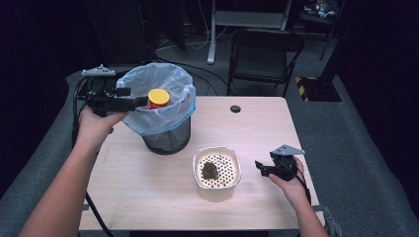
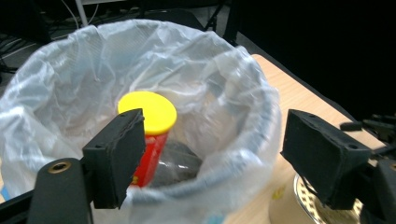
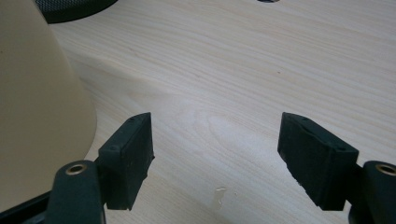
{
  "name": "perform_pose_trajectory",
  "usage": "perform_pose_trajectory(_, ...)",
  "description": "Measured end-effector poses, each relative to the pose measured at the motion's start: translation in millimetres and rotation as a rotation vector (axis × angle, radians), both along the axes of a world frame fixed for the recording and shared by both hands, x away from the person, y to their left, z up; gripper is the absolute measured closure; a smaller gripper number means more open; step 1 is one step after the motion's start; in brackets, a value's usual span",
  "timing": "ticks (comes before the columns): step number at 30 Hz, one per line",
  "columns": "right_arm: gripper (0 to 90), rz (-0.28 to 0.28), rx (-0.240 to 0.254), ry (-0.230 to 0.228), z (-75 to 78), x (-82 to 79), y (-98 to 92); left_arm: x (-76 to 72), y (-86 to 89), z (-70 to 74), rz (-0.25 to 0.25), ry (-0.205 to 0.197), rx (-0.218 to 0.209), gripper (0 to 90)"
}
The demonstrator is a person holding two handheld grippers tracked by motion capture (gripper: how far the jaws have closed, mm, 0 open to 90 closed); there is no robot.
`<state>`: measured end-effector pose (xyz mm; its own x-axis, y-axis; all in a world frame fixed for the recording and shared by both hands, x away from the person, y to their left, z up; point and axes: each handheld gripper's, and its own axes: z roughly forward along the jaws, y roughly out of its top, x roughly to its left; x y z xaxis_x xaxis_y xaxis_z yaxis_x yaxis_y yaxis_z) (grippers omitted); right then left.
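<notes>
Your left gripper (image 2: pixel 210 158), fingers apart and empty, hung over the binned jar (image 2: pixel 148 135): light, rigid, slippery; grip below the lid.

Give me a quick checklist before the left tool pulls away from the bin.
1. Left tool free of the jar: ok, pads apart, nothing between them.
2. Yellow-lidded jar inside the lined bin: ok.
3. Jar settled at the bottom: cannot tell.
4. Bag liner folded over the rim: ok.
5. Right tool empty, over the table: ok.
6. Perforated bowl apart from the bin: ok.
</notes>
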<state>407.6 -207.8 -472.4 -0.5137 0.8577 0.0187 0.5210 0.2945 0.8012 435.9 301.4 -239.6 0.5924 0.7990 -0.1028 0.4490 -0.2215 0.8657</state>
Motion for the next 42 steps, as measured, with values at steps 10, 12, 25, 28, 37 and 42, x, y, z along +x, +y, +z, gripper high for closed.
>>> perform_pose_trajectory(10, 26.3, -0.001, -0.001, -0.001, -0.5, 0.1, -1.0, -38.0, 3.0, -24.9, -0.042, -0.024, 0.021, 25.9)
perform_pose_trajectory(12, 26.3, -0.002, 0.000, -0.003, -0.9, 0.4, -0.9, -42.0, 3.3, -32.1, -0.046, -0.020, 0.018, 26.0)
perform_pose_trajectory(25, 26.3, -0.011, -0.006, 0.001, -1.6, 0.5, -1.9, -58.7, 11.1, -107.8, -0.035, -0.009, 0.036, 26.7)
perform_pose_trajectory(28, 26.3, -0.009, -0.008, 0.000, -1.8, 0.5, -1.7, -60.4, 15.3, -128.8, -0.017, -0.004, 0.037, 26.6)
perform_pose_trajectory(37, 26.3, -0.008, -0.017, 0.007, -4.5, 1.0, -0.8, -63.1, 30.4, -181.5, 0.036, 0.022, -0.006, 26.5)
perform_pose_trajectory(42, 26.3, -0.007, -0.018, 0.007, -5.7, 1.7, -0.9, -63.5, 36.7, -203.7, 0.074, 0.046, -0.011, 26.5)
